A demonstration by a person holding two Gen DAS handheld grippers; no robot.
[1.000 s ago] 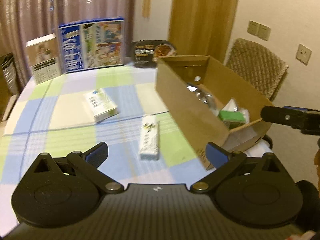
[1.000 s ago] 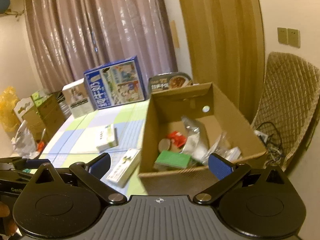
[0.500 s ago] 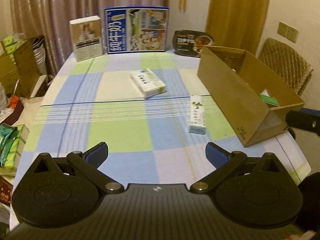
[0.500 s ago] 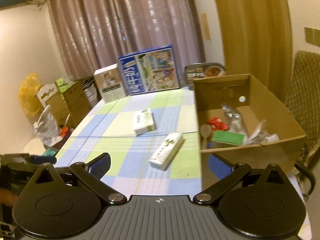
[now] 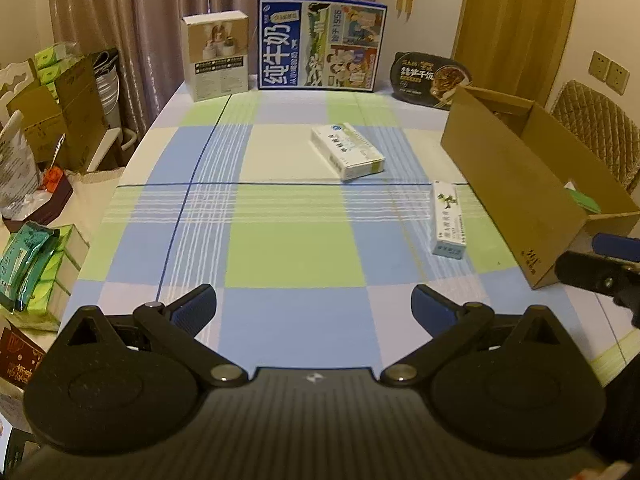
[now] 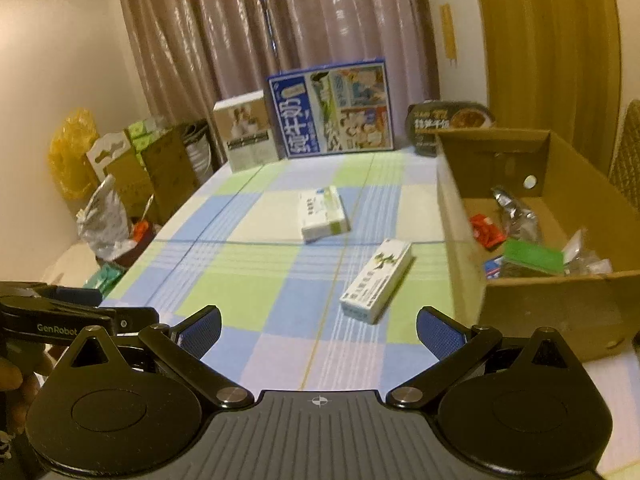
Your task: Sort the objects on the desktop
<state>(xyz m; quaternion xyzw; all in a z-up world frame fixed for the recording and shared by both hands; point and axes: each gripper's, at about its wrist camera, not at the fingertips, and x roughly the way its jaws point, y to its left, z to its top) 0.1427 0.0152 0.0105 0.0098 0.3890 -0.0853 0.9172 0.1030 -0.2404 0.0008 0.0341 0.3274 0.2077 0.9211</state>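
While both grippers hang above the near edge with nothing held, the stock runs as follows, largest first.

Table [image 5: 288,256]: checked cloth in blue, green and cream; most of the near half bare, giving free room for an approach from the front.

Cardboard box [image 6: 568,308]: open-topped, on the right side of the table, already holding a green packet [image 6: 534,257] and wrappers. Its left wall stands high, so anything carried in must, I judge, be lifted over the rim, not slid.

Milk carton case [image 5: 322,44] and beige box [image 5: 216,56]: upright along the far edge, well apart from the work.

Flat white box [image 5: 348,152]: lying mid-table, clear space on all sides.

Long narrow box [image 6: 376,278]: lying near the cardboard box's left wall but apart from it; likely the next pick. Best taken across its short width, jaws squared to its long sides, from the side away from the wall.

Left gripper [image 5: 314,306]: jaws spread wide, empty.

Right gripper [image 6: 319,330]: jaws spread wide, empty, nearest the long narrow box.
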